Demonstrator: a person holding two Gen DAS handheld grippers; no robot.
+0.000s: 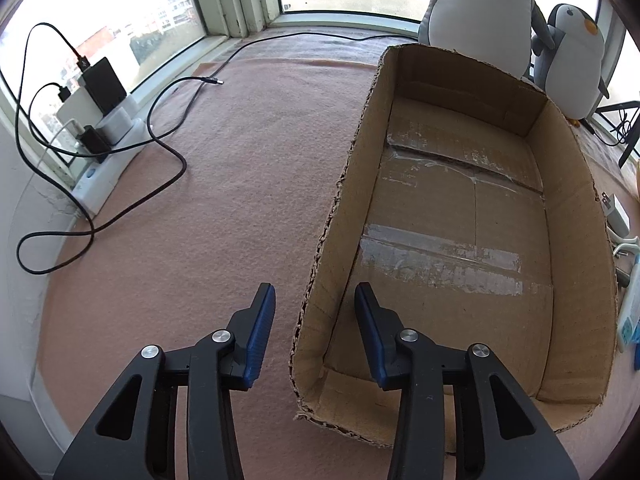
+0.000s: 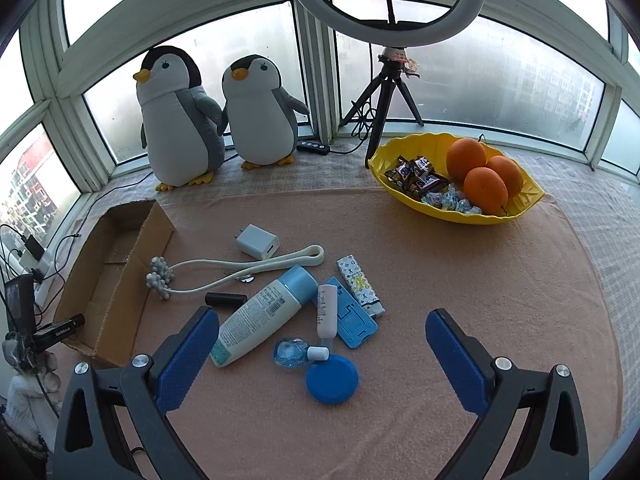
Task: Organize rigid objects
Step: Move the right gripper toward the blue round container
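The rigid things lie in a loose heap at the centre of the right wrist view, on the pink cloth: a white bottle with a pale blue cap, a small white tube, a flat blue plastic stand, a round blue lid, a patterned lighter, a short black cylinder and a white charger plug. Your right gripper hangs above them, jaws wide open and empty. Left of the heap sits the open brown cardboard box, with nothing in it. In the left wrist view your left gripper straddles the box's near left wall, jaws a narrow gap apart, the blue pads not visibly touching the cardboard. Two plush penguins stand at the upper left, and a yellow bowl of oranges at the upper right.
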